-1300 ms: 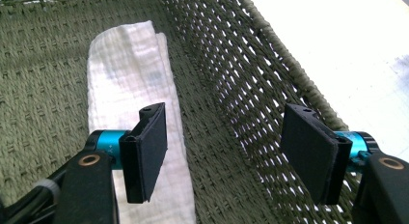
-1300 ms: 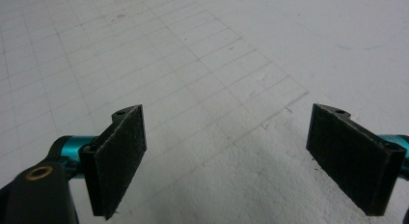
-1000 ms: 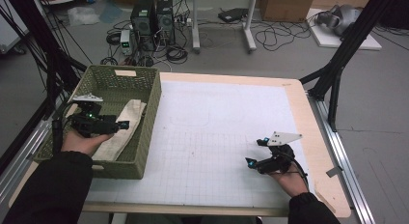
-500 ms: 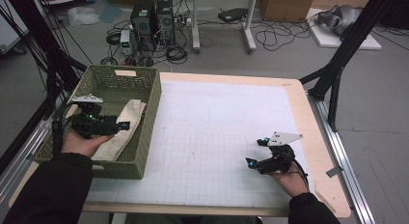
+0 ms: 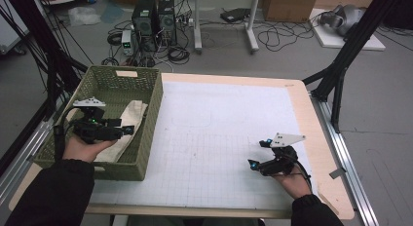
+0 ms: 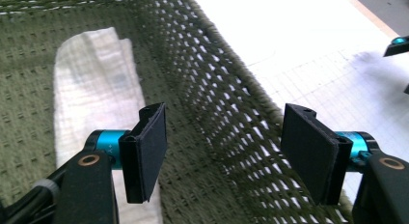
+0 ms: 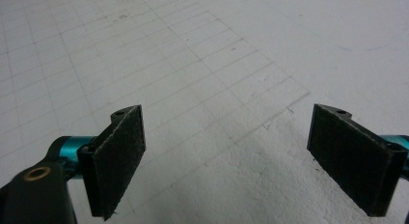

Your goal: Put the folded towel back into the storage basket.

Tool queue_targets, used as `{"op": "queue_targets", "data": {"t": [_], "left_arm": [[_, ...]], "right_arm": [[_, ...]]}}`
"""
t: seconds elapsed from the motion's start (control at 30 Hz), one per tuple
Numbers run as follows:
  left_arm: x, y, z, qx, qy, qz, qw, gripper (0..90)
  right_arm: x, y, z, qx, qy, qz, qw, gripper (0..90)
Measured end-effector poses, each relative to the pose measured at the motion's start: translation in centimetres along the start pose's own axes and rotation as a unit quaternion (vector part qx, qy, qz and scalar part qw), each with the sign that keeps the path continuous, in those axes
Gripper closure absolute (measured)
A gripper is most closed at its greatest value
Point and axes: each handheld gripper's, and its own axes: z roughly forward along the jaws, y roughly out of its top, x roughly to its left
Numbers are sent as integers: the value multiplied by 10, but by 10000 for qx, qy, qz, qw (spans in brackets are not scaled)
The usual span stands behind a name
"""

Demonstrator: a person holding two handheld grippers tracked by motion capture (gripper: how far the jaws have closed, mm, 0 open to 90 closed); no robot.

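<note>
- The folded white cloth (image 5: 127, 124) lies in the bottom of the green woven basket (image 5: 146, 97), along its right-hand wall, one end pointing toward the far side of the basket and the other running under my left hand (image 5: 83, 149).
- In my left gripper view the cloth (image 6: 94, 84) sits to the left of and beyond the jaws, flat on the basket floor; I think it is folded double, but the weave is too soft there to be sure.
- My left gripper (image 5: 124, 130) hangs inside the basket just above the cloth, its jaws standing wide apart with nothing between them but the mesh wall (image 6: 217, 108) seen past them.
- The left gripper's pads (image 6: 150, 149) touch neither the cloth nor the wall.
- The basket stands on the left edge of the table (image 5: 302, 97), partly on the white gridded mat (image 5: 214, 133) that covers most of the top.
- My right gripper (image 5: 257, 157) rests low over the mat near the front right corner, well apart from the basket, held in my right hand (image 5: 292, 182).
- Its jaws are also spread wide and empty, with bare gridded mat (image 7: 217, 89) between and beyond the pads (image 7: 118, 151).
- Past the table, on the floor, stand computer towers (image 5: 155, 16) amid loose cables (image 5: 272, 38).
</note>
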Motion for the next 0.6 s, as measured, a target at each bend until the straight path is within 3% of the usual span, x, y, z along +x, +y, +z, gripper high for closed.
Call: {"op": "queue_targets", "data": {"t": [0.6], "left_arm": [[-23,-5,-4,-84,-192,159,9997,333]], "right_arm": [[0,0,1,10,10,-17,10000,126]]}}
